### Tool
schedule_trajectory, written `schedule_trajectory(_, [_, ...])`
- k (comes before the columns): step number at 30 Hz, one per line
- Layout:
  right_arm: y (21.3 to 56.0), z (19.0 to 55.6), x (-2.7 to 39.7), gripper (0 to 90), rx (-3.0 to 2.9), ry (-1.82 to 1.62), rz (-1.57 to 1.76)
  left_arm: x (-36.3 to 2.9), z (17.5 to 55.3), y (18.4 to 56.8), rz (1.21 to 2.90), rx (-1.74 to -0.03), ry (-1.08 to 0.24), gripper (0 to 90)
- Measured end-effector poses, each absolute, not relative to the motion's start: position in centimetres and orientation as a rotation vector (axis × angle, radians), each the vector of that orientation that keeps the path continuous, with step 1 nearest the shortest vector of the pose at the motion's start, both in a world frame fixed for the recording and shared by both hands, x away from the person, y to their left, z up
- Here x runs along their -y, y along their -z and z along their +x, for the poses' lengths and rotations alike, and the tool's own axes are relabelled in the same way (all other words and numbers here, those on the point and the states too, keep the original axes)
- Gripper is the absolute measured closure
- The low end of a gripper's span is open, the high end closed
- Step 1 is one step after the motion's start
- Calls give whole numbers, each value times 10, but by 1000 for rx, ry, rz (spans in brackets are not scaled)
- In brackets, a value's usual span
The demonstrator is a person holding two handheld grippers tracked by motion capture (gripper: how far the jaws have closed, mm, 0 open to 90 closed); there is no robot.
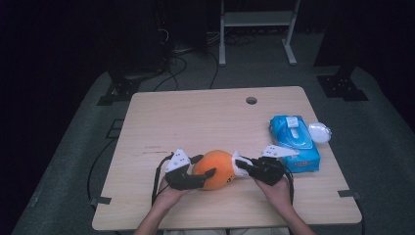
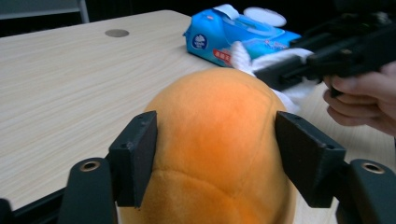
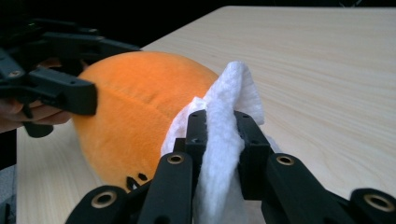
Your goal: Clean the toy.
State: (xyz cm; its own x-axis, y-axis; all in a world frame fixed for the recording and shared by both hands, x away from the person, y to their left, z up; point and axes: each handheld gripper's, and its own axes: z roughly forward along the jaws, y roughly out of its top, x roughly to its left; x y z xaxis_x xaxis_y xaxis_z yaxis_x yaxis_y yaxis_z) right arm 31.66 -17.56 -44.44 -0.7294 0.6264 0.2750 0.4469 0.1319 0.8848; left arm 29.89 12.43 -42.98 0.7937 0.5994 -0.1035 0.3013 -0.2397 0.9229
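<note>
Orange plush toy (image 2: 219, 149) sits between the left hand-held gripper's (image 2: 217, 154) parted jaws, ready for wiping by the white wipe (image 3: 224, 140) clamped in the right hand-held gripper (image 3: 223, 144) beside it.

left gripper (image 1: 196, 171) fingers spread, pads just clear | right gripper (image 1: 241, 164) fingers clamped | both hands low, facing inward

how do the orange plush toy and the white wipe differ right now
The orange plush toy is round, plump and rests on the table; the white wipe is thin and crumpled, held off it. The toy sits between the left tool's spread jaws; the wipe is clamped in the right tool. Both are soft, and they touch.
</note>
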Motion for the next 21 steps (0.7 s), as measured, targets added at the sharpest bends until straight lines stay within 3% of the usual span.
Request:
schedule_trajectory(11, [423, 309, 170, 769, -2216, -1725, 987, -103, 284, 431, 1930, -519, -408, 355])
schedule_trajectory(16, [437, 314, 176, 769, -2239, -1647, 1039, -107, 290, 430, 1897, -619, -384, 214])
schedule_trajectory(21, [435, 311, 173, 769, -2237, -1659, 1034, -107, 290, 432, 1917, -590, -386, 281])
